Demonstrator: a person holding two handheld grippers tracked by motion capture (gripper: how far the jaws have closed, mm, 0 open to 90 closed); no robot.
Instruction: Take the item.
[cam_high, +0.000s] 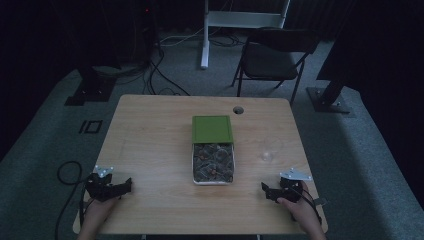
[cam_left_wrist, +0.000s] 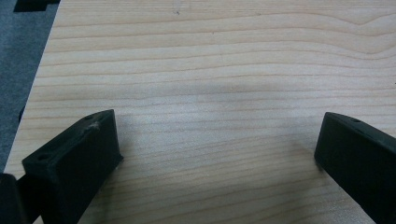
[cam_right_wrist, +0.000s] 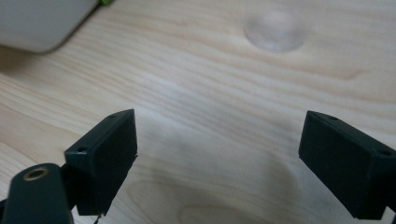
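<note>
Tin (cam_high: 213, 172) of packets sits mid-table, green lid (cam_high: 212, 129) slid back; left gripper (cam_high: 125, 186) and right gripper (cam_high: 266, 190) flank it, jaws spread, empty

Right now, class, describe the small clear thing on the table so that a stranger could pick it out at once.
Start at the wooden table and find the white tray with a green lid at its centre. Look right of the tray, ahead of the right gripper: the small clear dome lies there. It alone is see-through and round, almost blending into the wood.
</note>
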